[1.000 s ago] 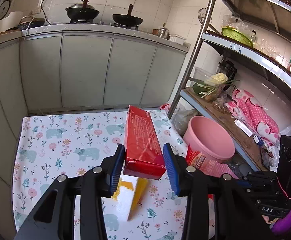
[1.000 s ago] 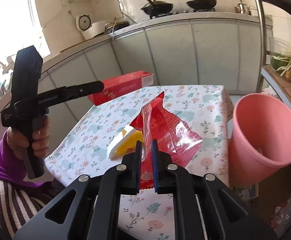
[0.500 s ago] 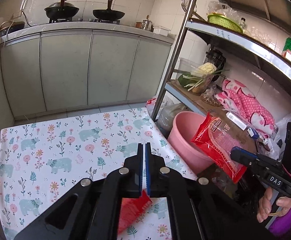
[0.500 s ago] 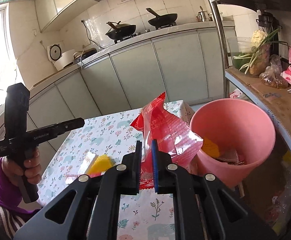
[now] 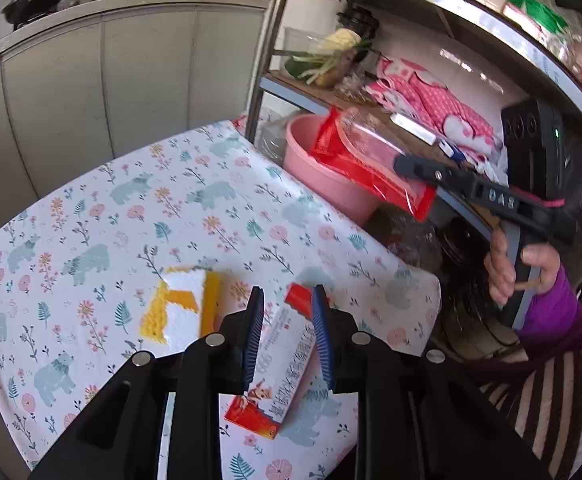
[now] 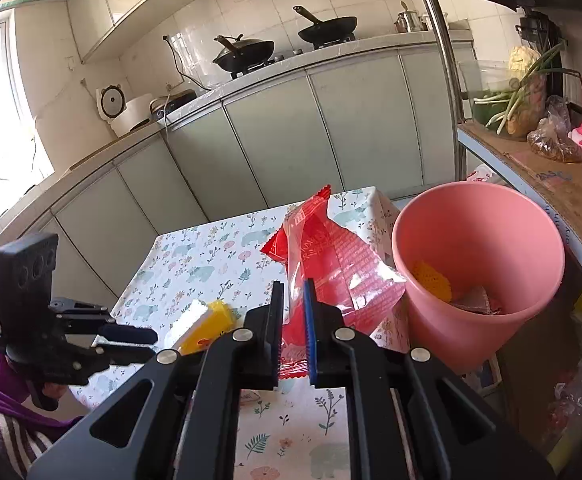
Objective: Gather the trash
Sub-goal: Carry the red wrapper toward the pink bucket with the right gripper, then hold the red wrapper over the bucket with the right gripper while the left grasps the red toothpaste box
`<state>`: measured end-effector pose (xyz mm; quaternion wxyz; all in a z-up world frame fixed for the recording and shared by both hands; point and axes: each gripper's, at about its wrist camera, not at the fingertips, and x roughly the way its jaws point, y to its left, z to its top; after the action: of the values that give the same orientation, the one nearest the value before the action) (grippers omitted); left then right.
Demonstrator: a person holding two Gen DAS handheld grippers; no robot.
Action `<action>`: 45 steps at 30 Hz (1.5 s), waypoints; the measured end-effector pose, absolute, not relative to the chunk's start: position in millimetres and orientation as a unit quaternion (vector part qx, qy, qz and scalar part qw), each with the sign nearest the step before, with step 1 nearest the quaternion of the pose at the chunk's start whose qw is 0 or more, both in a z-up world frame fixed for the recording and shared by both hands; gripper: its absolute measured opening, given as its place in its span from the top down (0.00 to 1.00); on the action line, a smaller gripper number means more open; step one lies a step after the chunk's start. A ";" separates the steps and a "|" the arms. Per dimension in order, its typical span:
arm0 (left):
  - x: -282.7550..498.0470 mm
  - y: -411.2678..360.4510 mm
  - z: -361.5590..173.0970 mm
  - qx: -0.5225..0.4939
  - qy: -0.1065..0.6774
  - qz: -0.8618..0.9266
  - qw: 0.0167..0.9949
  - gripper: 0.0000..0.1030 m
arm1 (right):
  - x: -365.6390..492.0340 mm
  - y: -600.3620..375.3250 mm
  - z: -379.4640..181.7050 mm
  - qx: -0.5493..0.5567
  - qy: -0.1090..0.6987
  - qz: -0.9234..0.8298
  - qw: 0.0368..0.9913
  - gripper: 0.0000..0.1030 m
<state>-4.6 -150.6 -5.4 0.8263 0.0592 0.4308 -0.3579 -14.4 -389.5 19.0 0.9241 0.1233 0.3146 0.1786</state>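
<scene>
Red wrapper [image 6: 333,276] is pinched in the right gripper [image 6: 293,328], held up beside the pink bin [image 6: 479,256], off the table edge. Left gripper [image 5: 287,336] has just been opening; its jaws stand apart over a red-and-white box [image 5: 287,364] lying on the floral tablecloth [image 5: 171,208], next to a yellow-and-white box [image 5: 183,308].

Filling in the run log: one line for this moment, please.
left gripper: opening over red-white box | right gripper: shut on red wrapper beside pink bin

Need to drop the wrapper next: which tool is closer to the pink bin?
Right. The right tool, shut on the red wrapper, is just beside the pink bin. The left tool hangs over the red-and-white box on the table, farther away.
</scene>
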 end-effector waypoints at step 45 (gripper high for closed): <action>-4.0 -161.9 -17.1 0.103 0.383 -0.372 0.839 0.63 | -11.8 -382.2 19.0 0.128 0.316 0.164 0.926 0.90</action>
<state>-4.0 -161.9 -17.1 0.8392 0.1030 0.3829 -0.3722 -11.8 -382.2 19.0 0.9256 0.1284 0.3160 0.1644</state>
